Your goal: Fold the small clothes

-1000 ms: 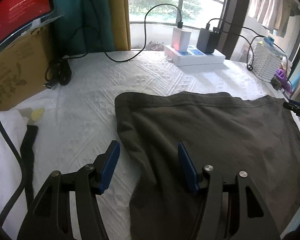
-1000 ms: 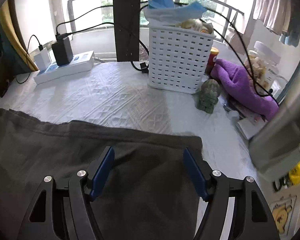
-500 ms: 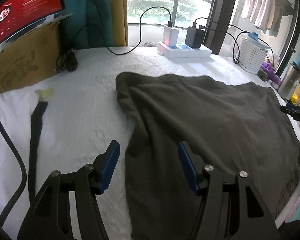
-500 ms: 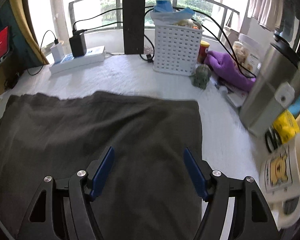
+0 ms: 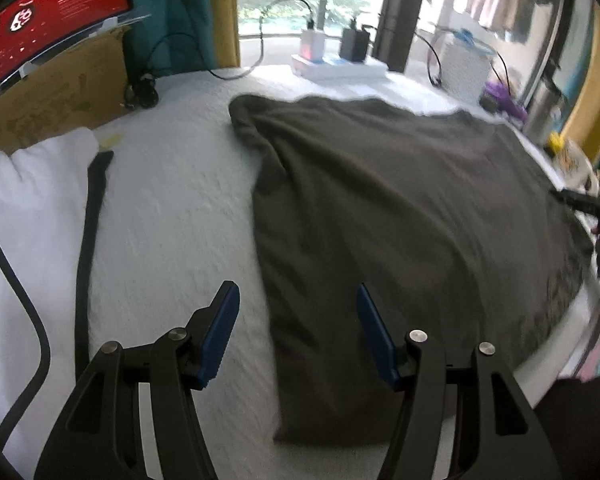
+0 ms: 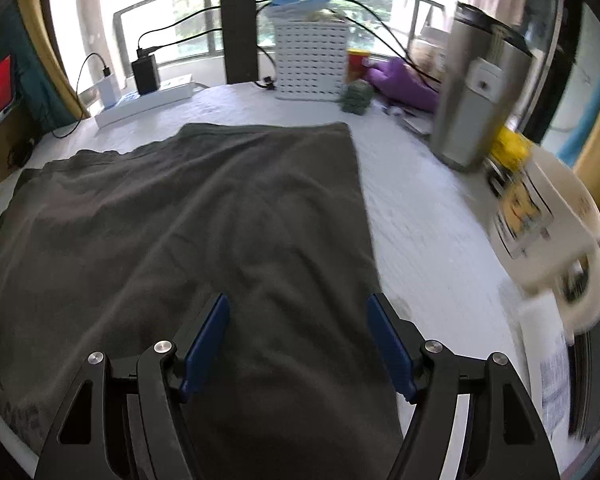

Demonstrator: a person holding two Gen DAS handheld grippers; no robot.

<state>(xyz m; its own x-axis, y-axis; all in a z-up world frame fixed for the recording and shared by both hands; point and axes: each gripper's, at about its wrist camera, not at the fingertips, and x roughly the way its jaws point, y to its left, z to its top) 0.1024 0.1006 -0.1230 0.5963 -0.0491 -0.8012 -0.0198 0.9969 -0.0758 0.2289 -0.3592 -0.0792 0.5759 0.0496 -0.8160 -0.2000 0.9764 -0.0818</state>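
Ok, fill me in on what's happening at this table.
A person is working on folding a dark grey garment with a handheld claw in each hand. The garment lies spread flat on the white tablecloth. The left claw hangs over its left edge and the right claw over its right side. Both are open and hold nothing, so no fold is under way.

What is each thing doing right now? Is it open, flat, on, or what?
left tongs: open, holding nothing
right tongs: open, holding nothing
dark cloth: spread flat on the table, a bit wrinkled, not folded yet
red screen: switched on
white basket: upright, stuffed full
black charger: plugged into the power strip
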